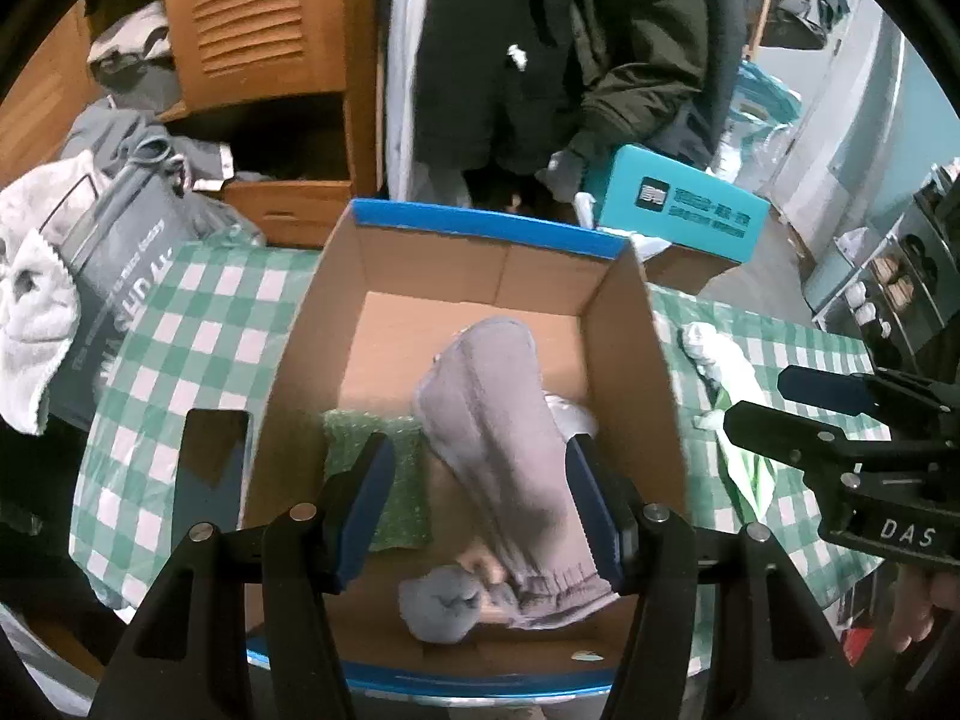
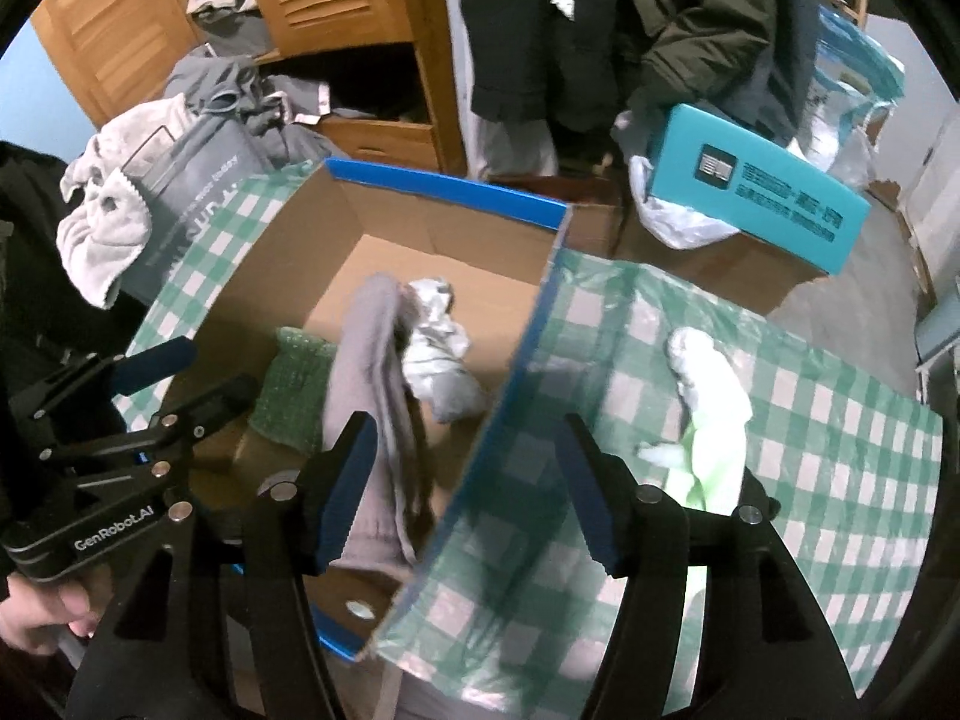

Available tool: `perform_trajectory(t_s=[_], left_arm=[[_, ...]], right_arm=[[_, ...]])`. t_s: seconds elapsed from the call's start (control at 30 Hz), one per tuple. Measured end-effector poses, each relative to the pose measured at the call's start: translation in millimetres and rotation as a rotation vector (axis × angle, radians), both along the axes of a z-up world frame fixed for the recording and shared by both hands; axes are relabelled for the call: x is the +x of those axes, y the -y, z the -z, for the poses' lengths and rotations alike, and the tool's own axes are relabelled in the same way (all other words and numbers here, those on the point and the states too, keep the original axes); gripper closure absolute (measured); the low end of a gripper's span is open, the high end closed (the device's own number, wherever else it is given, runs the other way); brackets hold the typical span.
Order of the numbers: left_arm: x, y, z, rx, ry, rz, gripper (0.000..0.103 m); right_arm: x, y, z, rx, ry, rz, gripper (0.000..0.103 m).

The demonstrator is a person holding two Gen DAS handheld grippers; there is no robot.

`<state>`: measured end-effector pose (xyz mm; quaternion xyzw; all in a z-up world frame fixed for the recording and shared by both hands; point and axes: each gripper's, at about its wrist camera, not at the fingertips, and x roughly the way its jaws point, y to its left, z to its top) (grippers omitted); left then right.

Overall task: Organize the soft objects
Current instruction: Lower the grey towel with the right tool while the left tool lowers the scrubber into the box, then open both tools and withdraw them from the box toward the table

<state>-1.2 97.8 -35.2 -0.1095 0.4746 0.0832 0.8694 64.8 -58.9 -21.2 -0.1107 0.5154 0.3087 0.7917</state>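
Soft mauve knitted garment [image 1: 504,450] lies in brown cardboard box [image 1: 300,372] between parted left gripper [image 1: 480,498]; right gripper [image 2: 465,495] gapes, holding nothing.

Open brown corrugated-cardboard box [image 1: 630,360], matt, with glossy blue outer rim. Inside: mauve knitted cloth garment [image 1: 504,450], soft and matt; green bubble-textured plastic sheet [image 1: 384,480]. Green-and-white checked cloth [image 2: 810,450] on the worktop, slightly sheened. Louvred wooden cabinet door [image 1: 252,12], smooth and varnished.
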Motion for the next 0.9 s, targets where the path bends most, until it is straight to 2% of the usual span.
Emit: perform_trajectory(t_s=[0.17, 0.9], left_arm=[[6, 19, -4, 0.014, 0.006, 0.035, 0.039], [35, 116, -3, 0.067, -0.026, 0.221, 0.038]], right_arm=[[2, 21, -2, 0.003, 0.009, 0.021, 0.040], [28, 146, 14, 0.010, -0.005, 0.200, 0.039]])
